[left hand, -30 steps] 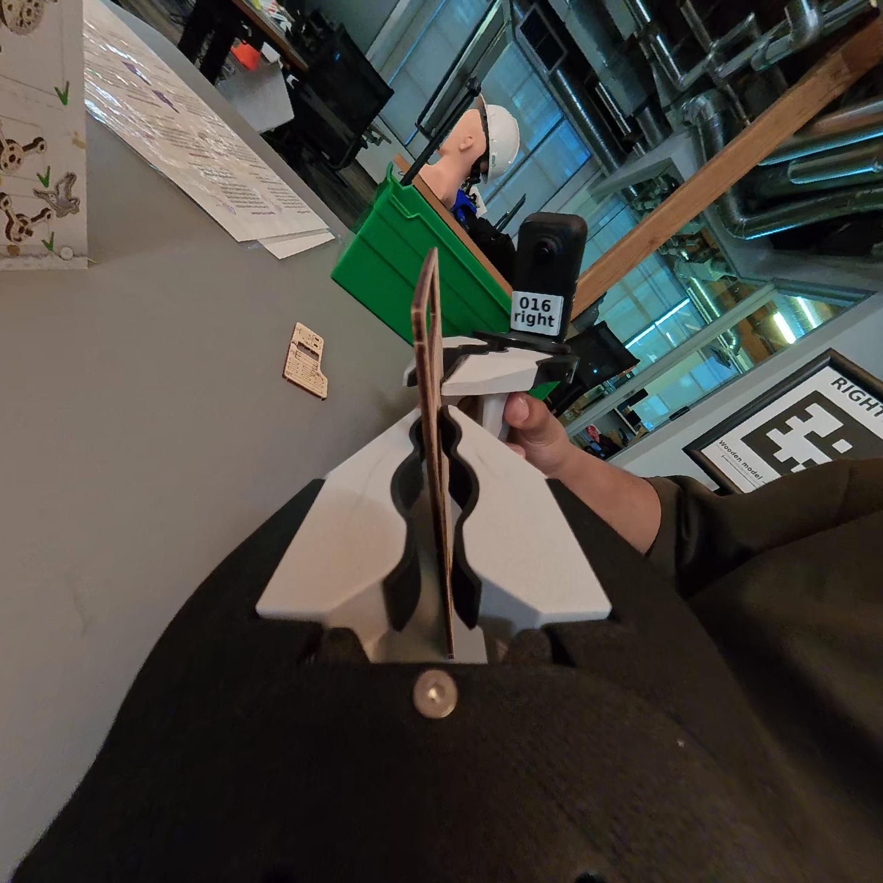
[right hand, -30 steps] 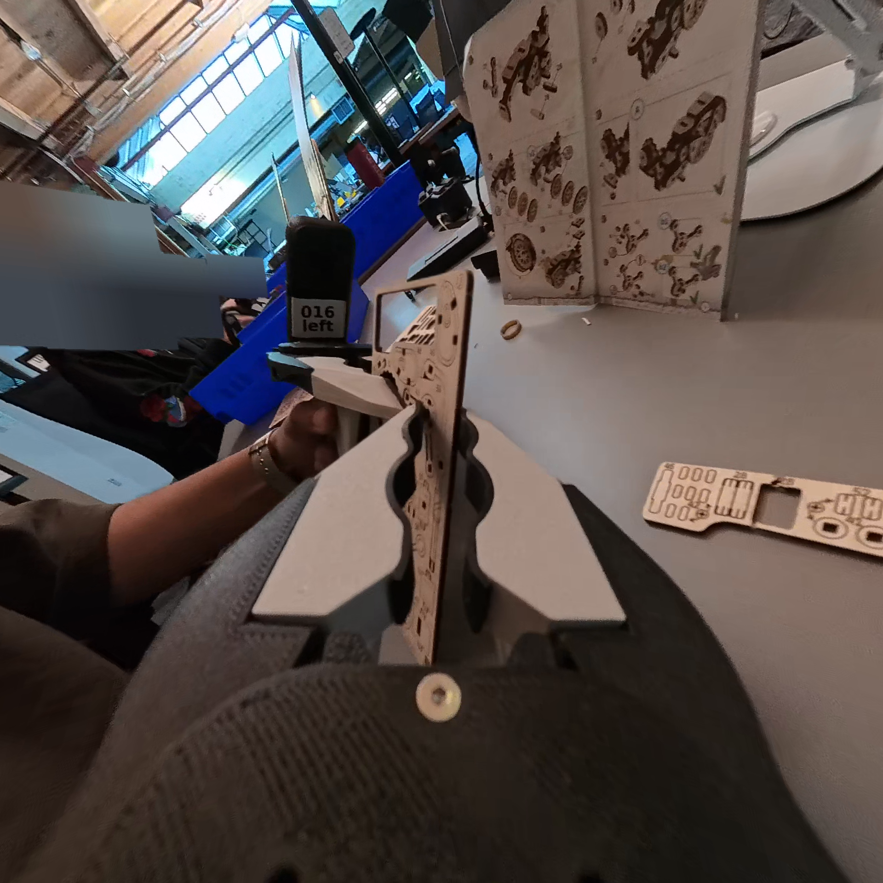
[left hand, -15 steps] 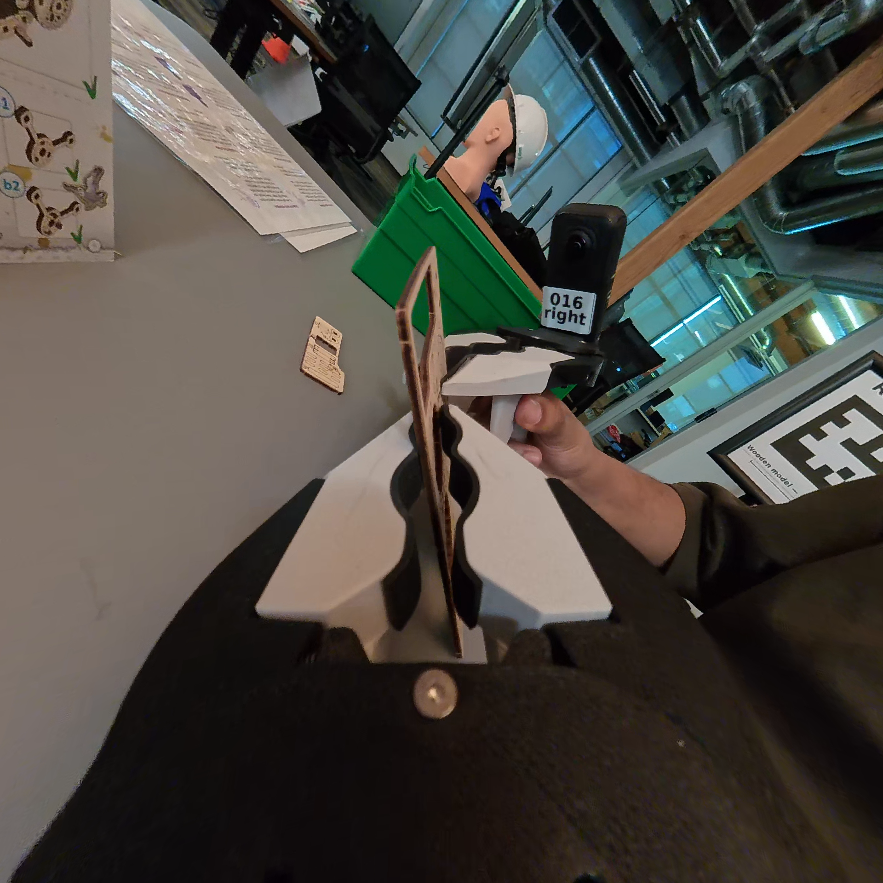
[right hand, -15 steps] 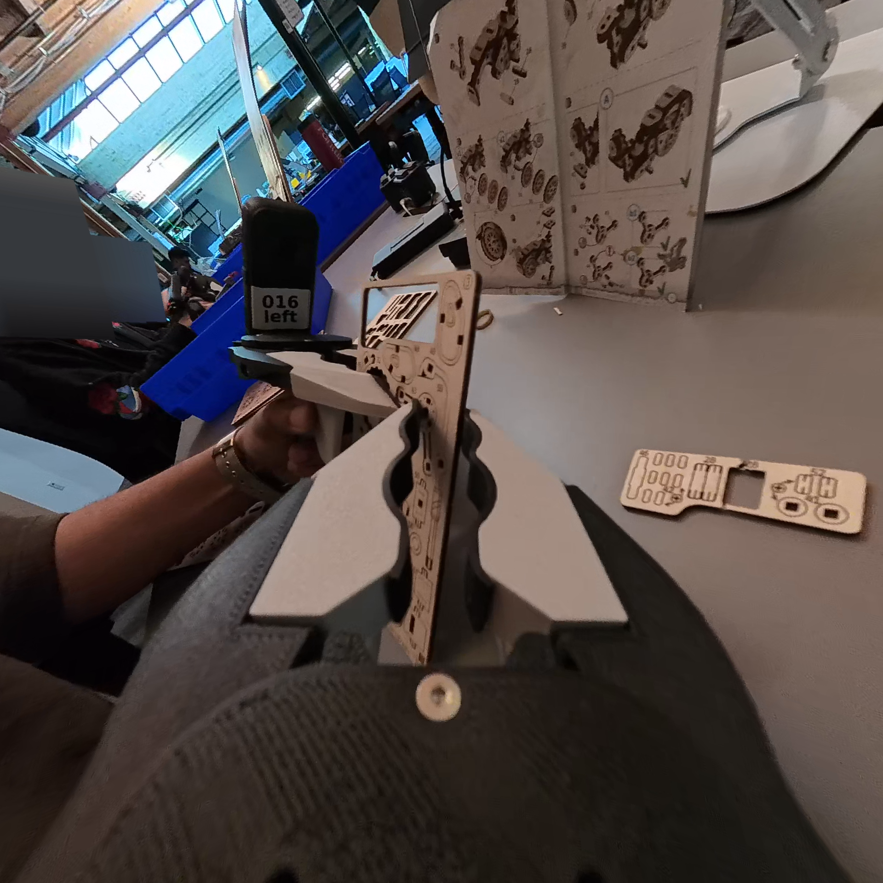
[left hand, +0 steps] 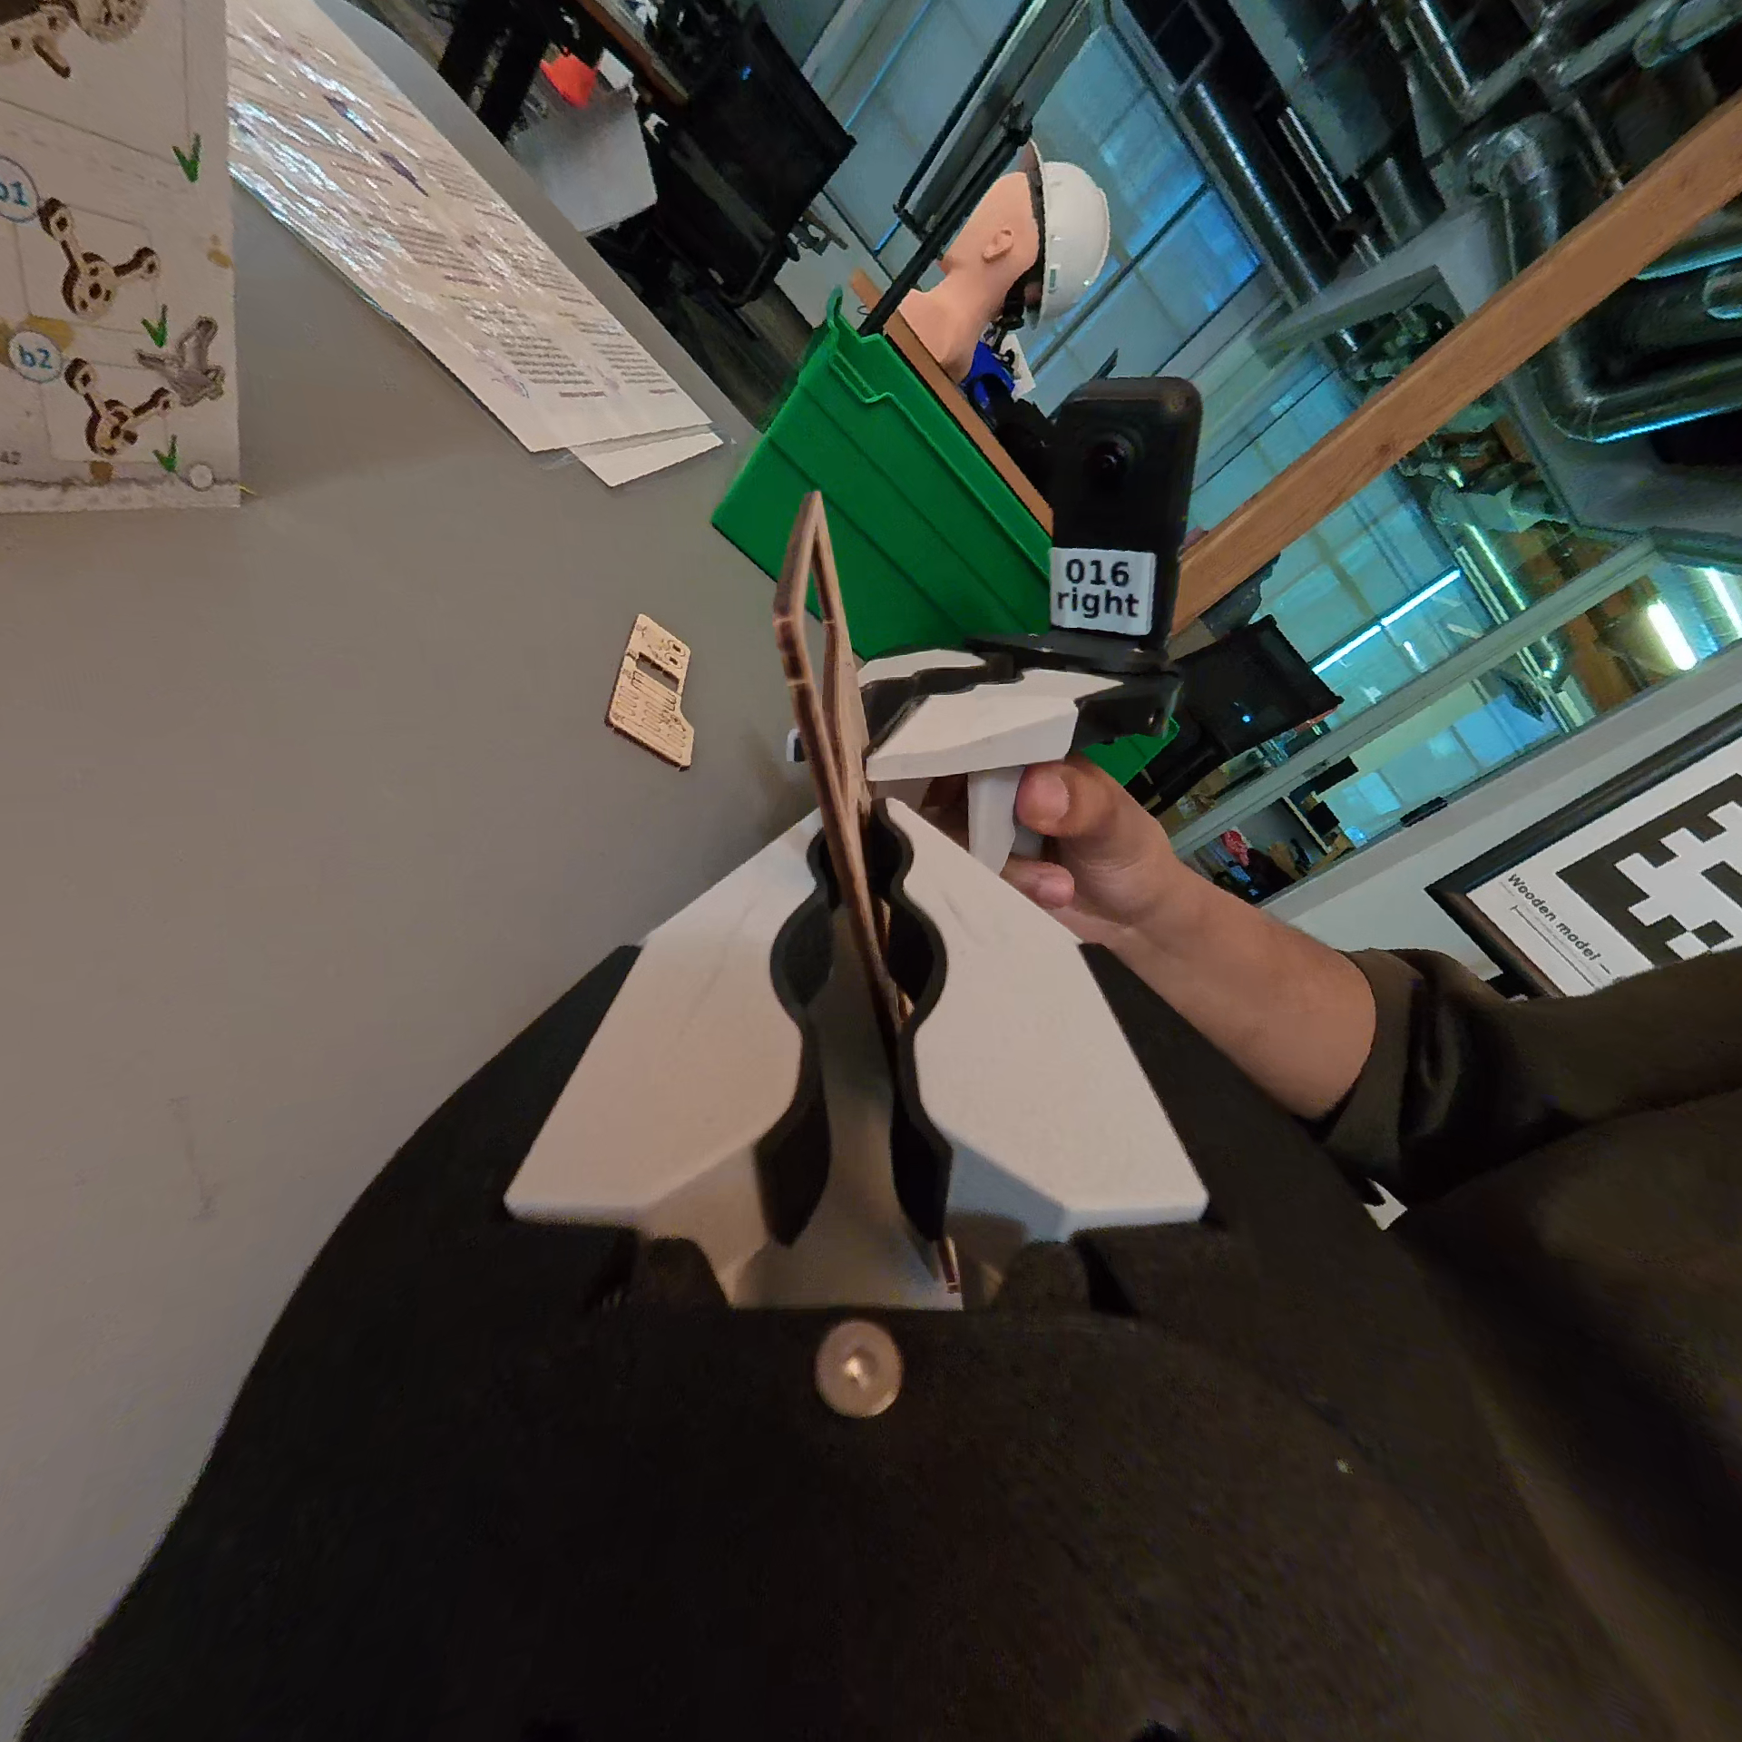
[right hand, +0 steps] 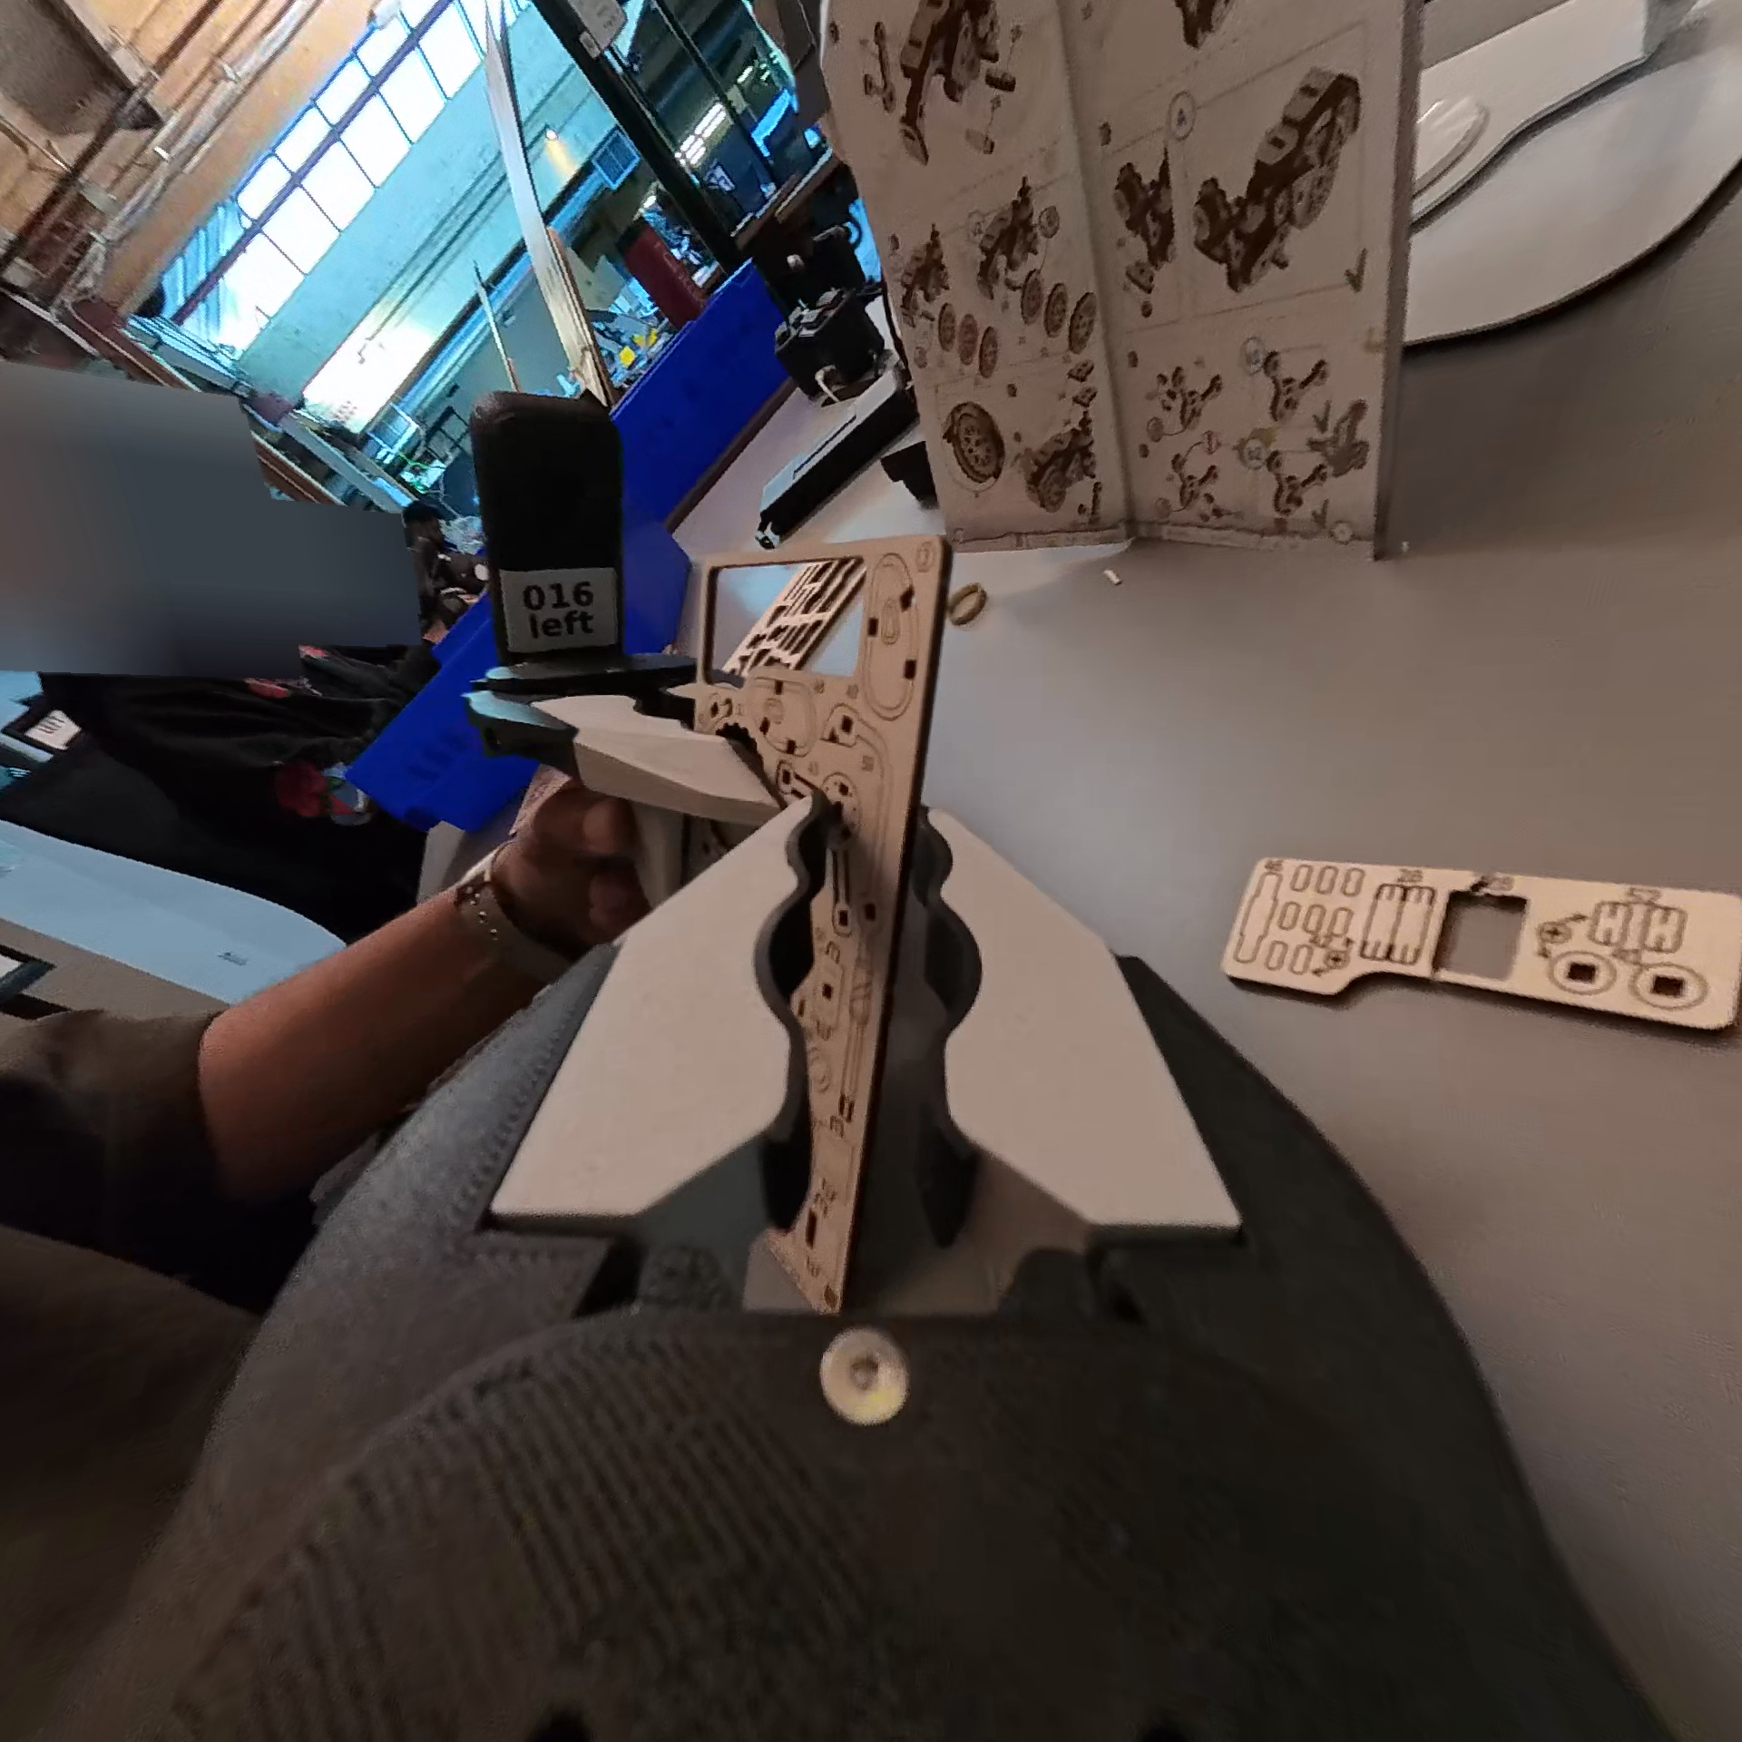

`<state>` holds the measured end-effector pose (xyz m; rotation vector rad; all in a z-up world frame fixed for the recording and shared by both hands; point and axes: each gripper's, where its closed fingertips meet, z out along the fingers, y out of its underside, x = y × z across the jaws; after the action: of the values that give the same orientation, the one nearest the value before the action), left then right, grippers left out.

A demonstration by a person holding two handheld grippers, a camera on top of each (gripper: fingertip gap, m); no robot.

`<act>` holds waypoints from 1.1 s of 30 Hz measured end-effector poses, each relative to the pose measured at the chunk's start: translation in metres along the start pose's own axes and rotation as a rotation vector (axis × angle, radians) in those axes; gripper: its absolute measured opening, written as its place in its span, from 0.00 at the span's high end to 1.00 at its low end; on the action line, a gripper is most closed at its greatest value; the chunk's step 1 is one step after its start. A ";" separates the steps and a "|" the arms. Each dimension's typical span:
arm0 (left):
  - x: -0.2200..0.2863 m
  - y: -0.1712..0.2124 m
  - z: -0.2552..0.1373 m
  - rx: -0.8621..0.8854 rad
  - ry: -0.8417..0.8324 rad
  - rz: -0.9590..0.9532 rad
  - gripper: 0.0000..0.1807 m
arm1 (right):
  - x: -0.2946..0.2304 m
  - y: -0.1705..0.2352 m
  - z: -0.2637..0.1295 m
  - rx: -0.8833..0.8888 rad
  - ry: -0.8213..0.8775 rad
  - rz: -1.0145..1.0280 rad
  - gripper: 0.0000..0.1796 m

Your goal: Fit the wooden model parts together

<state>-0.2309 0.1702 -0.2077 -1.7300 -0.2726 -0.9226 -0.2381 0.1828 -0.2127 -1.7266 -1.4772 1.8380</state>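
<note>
Wooden parts sheet (right hand: 886, 782) is held upright above the desk (right hand: 1225, 716), clamped by both the right tool (right hand: 872, 829) & left tool (left hand: 862, 853). Looks early—several cutouts are empty, nothing is joined yet. A smaller sheet (right hand: 1470, 943) lies nearby, w/ instruction booklet (right hand: 1159, 283) beyond.

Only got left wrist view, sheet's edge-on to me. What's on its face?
Observer: The wooden sheet is laser-cut with part outlines over most of its face, and has a rectangular opening at a top corner.
Operator: Right side actually clamped?
Observer: Yes. The right gripper has its fingers shut on the sheet's lower part; the left gripper is shut on its side edge, higher up.
Operator: Anything loose I'm missing?
Observer: A small wooden ring lies on the table, in front of the standing instruction booklet.
</note>
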 end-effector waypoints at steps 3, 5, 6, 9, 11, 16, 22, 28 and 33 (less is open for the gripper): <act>-0.002 0.000 0.000 -0.001 -0.018 -0.003 1.00 | 0.002 0.000 0.001 0.000 0.042 -0.030 0.91; -0.004 0.001 0.001 -0.003 -0.028 -0.003 1.00 | 0.003 0.000 0.001 -0.002 0.060 -0.039 0.91; -0.002 0.001 0.001 -0.007 -0.019 0.002 1.00 | 0.005 0.001 0.002 -0.005 0.073 -0.040 0.92; 0.000 0.001 0.002 -0.006 -0.020 0.017 1.00 | 0.009 -0.001 0.002 -0.004 0.134 -0.087 0.93; 0.000 -0.001 0.002 0.003 -0.013 0.010 1.00 | 0.007 -0.004 0.002 0.020 0.120 -0.087 0.94; 0.001 -0.002 0.001 0.006 0.011 -0.005 1.00 | 0.005 -0.004 -0.002 0.005 0.075 -0.057 0.87; -0.003 -0.022 -0.020 0.108 0.092 -0.155 1.00 | 0.002 -0.019 -0.016 0.092 0.011 -0.052 0.83; -0.039 -0.028 -0.059 0.046 -0.132 -0.164 1.00 | 0.015 -0.018 -0.016 0.075 0.105 -0.103 0.84; -0.064 -0.010 -0.066 -0.094 -0.333 -0.071 0.91 | 0.018 -0.003 -0.002 -0.040 0.227 -0.251 0.83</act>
<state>-0.3086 0.1314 -0.2388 -1.9707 -0.5186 -0.7029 -0.2425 0.1981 -0.2211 -1.6192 -1.5633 1.4463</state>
